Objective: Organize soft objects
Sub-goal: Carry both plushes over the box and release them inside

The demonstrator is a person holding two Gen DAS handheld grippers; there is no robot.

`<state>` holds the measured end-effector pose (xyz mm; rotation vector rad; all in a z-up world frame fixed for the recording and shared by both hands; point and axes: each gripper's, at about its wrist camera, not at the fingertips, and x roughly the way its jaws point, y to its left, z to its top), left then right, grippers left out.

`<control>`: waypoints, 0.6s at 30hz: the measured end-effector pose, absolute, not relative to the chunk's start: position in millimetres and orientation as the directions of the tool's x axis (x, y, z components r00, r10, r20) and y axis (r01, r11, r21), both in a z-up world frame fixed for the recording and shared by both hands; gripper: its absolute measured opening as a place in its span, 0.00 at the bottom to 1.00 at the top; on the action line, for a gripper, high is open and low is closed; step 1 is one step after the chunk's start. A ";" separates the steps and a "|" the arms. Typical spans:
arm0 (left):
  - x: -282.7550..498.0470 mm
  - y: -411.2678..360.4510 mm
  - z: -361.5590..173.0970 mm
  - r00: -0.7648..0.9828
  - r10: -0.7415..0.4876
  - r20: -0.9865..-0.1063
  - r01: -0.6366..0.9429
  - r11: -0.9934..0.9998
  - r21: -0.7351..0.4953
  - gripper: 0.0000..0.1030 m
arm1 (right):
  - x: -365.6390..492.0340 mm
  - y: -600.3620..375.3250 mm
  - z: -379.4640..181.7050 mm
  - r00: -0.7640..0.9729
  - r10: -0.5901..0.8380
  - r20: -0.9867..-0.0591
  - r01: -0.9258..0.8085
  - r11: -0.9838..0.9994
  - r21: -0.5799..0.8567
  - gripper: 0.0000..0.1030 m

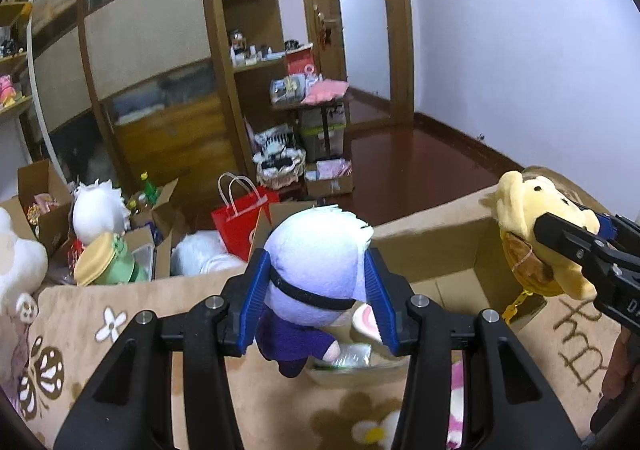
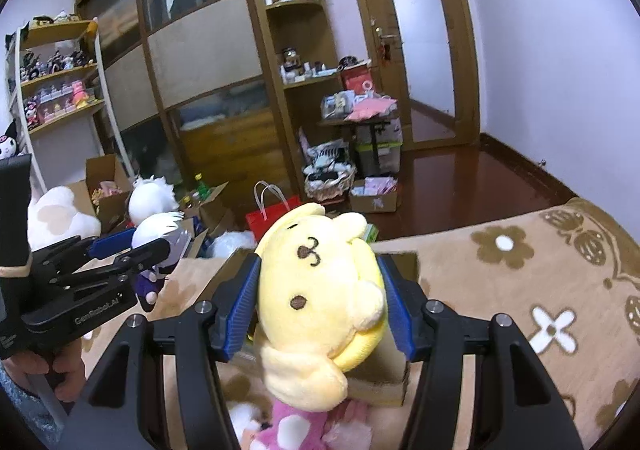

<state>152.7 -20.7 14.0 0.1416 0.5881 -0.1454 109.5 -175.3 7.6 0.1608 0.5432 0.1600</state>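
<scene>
Both tongs are seen clamped on plush toys above a beige flower-patterned blanket (image 2: 520, 262). Between the blue pads of the left tongs (image 1: 318, 290) a white-haired plush doll with a black blindfold and purple outfit (image 1: 316, 270) is pinched by the head, its body hanging down toward 6 o'clock; in the right wrist view the same left tongs (image 2: 132, 246) are seen from the side at 9 o'clock, held by a bare hand (image 2: 60, 374). Between the pads of the right tongs (image 2: 320, 298) a pale yellow plush dog with a stitched brown nose and dot eyes (image 2: 316, 290) is squeezed, tilted sideways, with one floppy ear drooping toward 6 o'clock. In the left wrist view the right tongs (image 1: 568, 226) are seen at 3 o'clock, gripping the yellow dog (image 1: 528, 206), which is held above the right wall of an open brown cardboard box (image 1: 440, 250). The box rests on the blanket, and the blindfolded doll is held over its near left corner. A pink-and-white plush toy (image 2: 296, 426) lies on the blanket at 6 o'clock beneath the yellow dog. Beyond the blanket's far edge, at 10 o'clock, a red paper bag with white handles (image 1: 240, 218) and a fluffy white plush figure (image 1: 98, 210) are seen among open cartons on the floor.
</scene>
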 end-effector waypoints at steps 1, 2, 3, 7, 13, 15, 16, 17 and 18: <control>154.3 -22.7 14.2 0.825 -0.097 -0.556 0.179 0.979 0.094 0.45 | 111.4 -177.5 8.9 0.850 0.188 -0.491 -0.102 0.975 0.197 0.59; 156.7 -25.0 13.4 0.827 -0.096 -0.554 0.179 0.979 0.098 0.45 | 113.0 -179.1 9.9 0.855 0.186 -0.484 -0.100 0.975 0.198 0.59; 157.8 -26.4 12.2 0.827 -0.095 -0.554 0.180 0.978 0.101 0.45 | 114.5 -180.2 10.5 0.857 0.183 -0.481 -0.098 0.975 0.197 0.60; 166.5 -31.7 3.4 0.820 -0.092 -0.565 0.180 0.978 0.102 0.45 | 123.0 -180.5 8.7 0.856 0.173 -0.487 -0.097 0.979 0.177 0.60; 172.2 -37.0 -15.5 0.791 -0.097 -0.604 0.199 0.974 0.104 0.45 | 131.0 -182.5 -9.6 0.831 0.168 -0.530 -0.087 0.981 0.175 0.60; 172.8 -40.3 -22.7 0.781 -0.097 -0.617 0.205 0.973 0.108 0.46 | 133.9 -183.4 -15.4 0.822 0.169 -0.544 -0.084 0.981 0.177 0.60; 173.1 -42.0 -26.1 0.776 -0.098 -0.623 0.208 0.972 0.106 0.46 | 134.9 -183.6 -18.5 0.817 0.169 -0.552 -0.084 0.981 0.177 0.60; 174.9 -43.2 -28.9 0.773 -0.098 -0.627 0.211 0.972 0.107 0.46 | 136.2 -183.9 -21.8 0.811 0.170 -0.560 -0.084 0.981 0.177 0.60; 175.1 -44.9 -30.9 0.773 -0.094 -0.627 0.212 0.970 0.116 0.46 | 136.6 -183.9 -24.3 0.808 0.170 -0.565 -0.083 0.981 0.176 0.60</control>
